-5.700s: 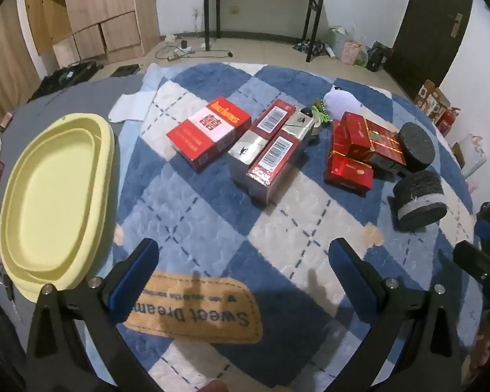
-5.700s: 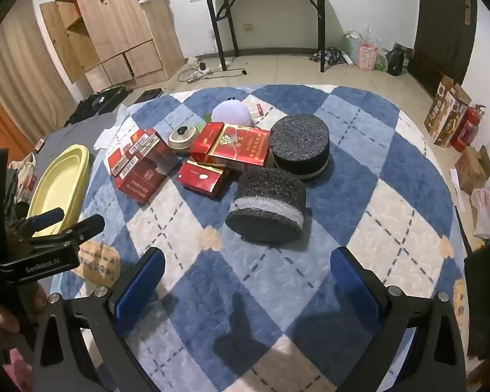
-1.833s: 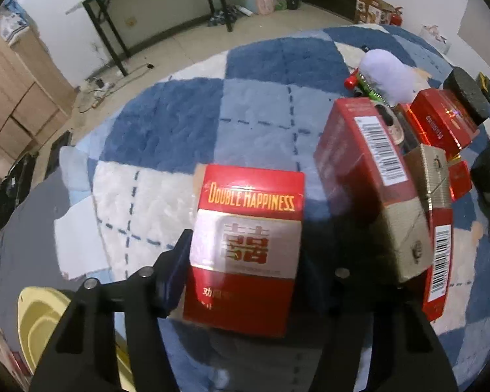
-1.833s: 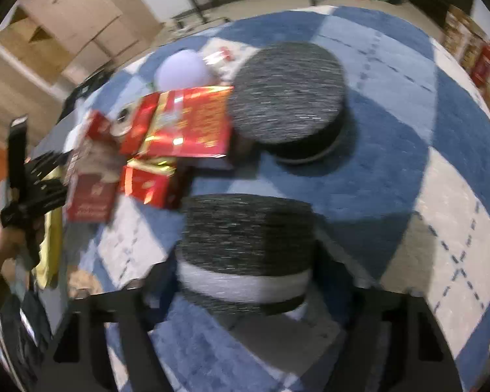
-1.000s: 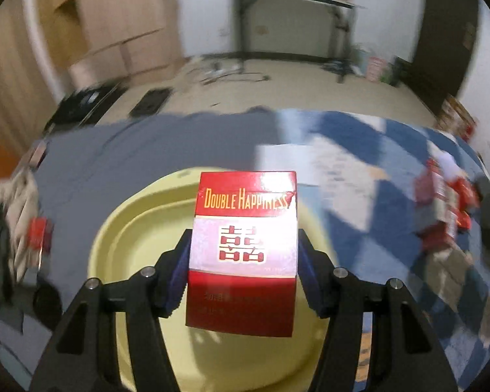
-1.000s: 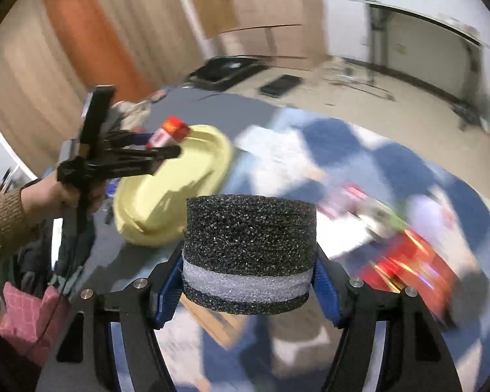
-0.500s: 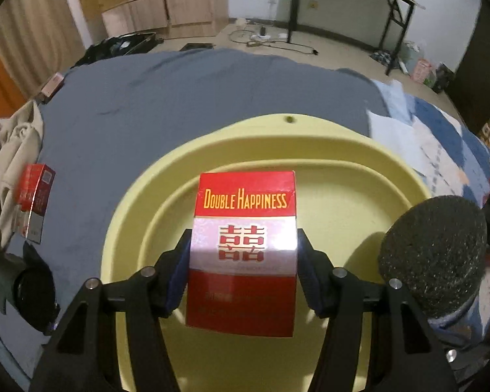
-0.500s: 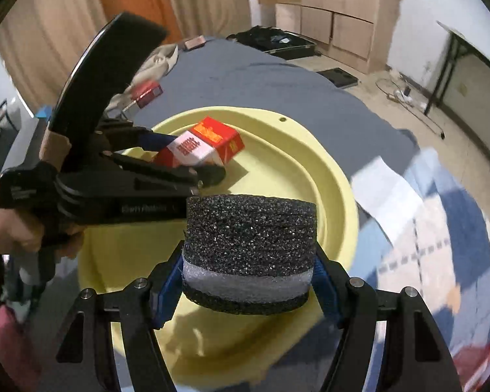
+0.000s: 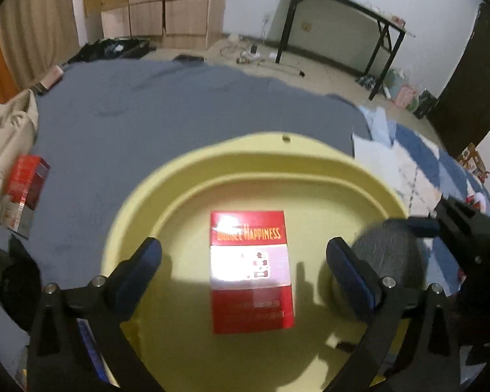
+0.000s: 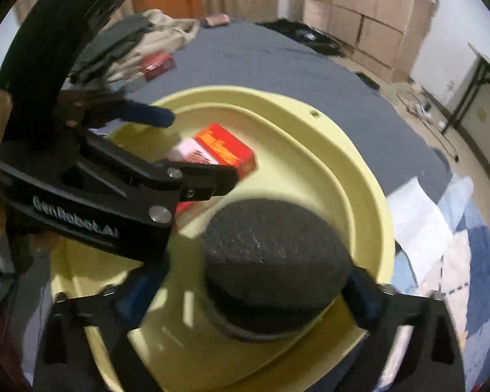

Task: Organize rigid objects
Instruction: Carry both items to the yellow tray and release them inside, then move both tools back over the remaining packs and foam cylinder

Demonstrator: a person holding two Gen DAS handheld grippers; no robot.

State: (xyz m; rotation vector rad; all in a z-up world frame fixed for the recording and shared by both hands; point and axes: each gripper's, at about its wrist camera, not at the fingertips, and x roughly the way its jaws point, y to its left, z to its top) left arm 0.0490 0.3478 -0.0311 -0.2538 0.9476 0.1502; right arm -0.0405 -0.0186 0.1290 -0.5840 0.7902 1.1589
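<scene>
A red-and-white rectangular cardboard pack marked "Happiness" [image 9: 251,271] is seen lying flat in the pale yellow oval plastic tray [image 9: 212,163], approx. in the middle of its floor. The left gripper [image 9: 244,263] is held over the pack; its jaws are opening, the blue-padded fingers [image 9: 140,268] are spread wide, and the pack lies between them w/o being touched by either pad.

A dark grey round foam block w/ a lighter band [image 10: 272,266] is seen resting in the same tray, near its rim on the side next to the blue-and-white checked quilt [image 10: 473,261], just beside the pack but apart from it. The right gripper [image 10: 248,294] is placed around the block; its jaws are opening too, fingers wide, and the block sits between them; whether the pads are fully clear is blurred.

The tray is carried by a grey bed sheet [image 9: 147,114]. A second small red pack [image 9: 26,186] is seen lying on the sheet, well apart from the tray, next to beige crumpled clothing [image 9: 9,121].
</scene>
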